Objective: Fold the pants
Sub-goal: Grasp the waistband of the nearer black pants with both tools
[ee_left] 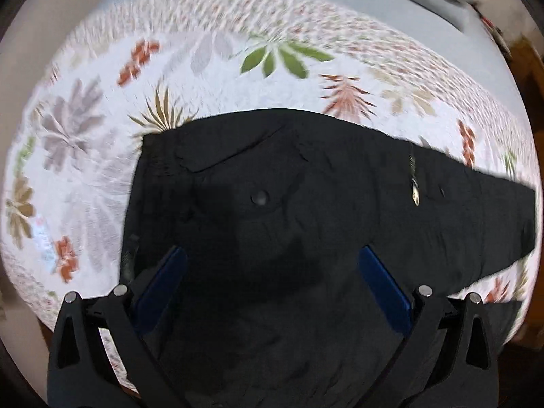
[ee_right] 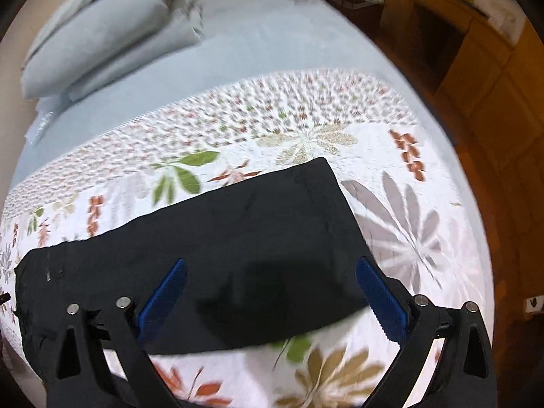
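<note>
Black pants (ee_left: 306, 197) lie flat on a floral bedspread (ee_left: 102, 129). The left wrist view shows the waist end, with a button (ee_left: 260, 198) and a zipper pull (ee_left: 414, 190); the legs run off to the right. My left gripper (ee_left: 272, 255) hovers over the waist, open, blue pads (ee_left: 163, 285) wide apart with nothing between them. In the right wrist view the leg end of the pants (ee_right: 238, 238) lies across the bedspread (ee_right: 408, 221). My right gripper (ee_right: 272, 265) is open above the leg hem, holding nothing.
A light blue sheet (ee_right: 255, 51) covers the far half of the bed, with a folded blue duvet (ee_right: 102, 27) at the far left. Wooden furniture (ee_right: 476, 51) and a wooden floor lie beyond the bed's right edge.
</note>
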